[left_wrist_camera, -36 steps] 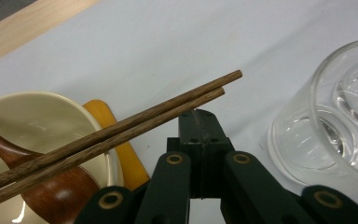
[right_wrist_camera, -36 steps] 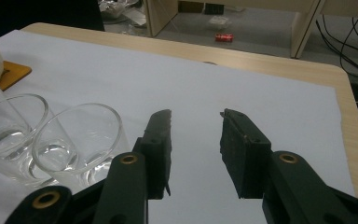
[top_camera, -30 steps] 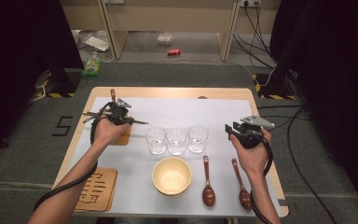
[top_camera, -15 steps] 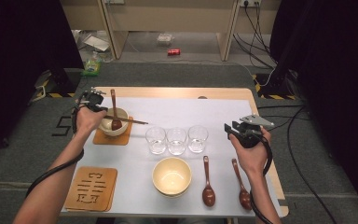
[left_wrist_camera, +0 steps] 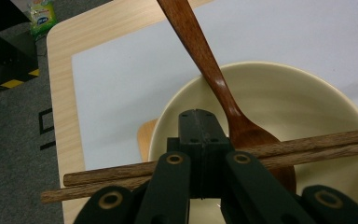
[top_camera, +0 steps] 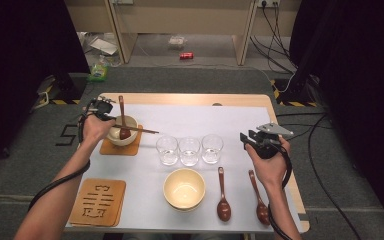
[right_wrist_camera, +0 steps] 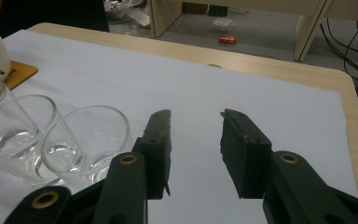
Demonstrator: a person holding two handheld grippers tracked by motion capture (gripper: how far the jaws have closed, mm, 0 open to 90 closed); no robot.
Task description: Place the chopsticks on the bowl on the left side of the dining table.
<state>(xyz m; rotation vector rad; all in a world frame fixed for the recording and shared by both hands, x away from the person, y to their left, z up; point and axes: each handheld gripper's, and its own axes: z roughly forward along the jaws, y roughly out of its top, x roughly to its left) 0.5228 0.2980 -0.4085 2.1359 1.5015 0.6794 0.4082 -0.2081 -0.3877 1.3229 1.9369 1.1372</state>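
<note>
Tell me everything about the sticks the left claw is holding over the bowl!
The pair of brown wooden chopsticks are thin and round, with visible grain. They lie side by side, almost level, across the rim of the cream bowl on the orange wooden coaster at the table's back left. The left claw is shut on them near one end, and the other ends stick out past the bowl toward the glasses. They cross over the dark wooden spoon that leans in the bowl.

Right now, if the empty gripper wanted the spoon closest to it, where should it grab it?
Probably the thin handle of the spoon, from straight above. It lies flat on the table, handle pointing away from the person, so the right gripper, jaws open, could close across the narrow handle, well above the wide, rounded scoop.
</note>
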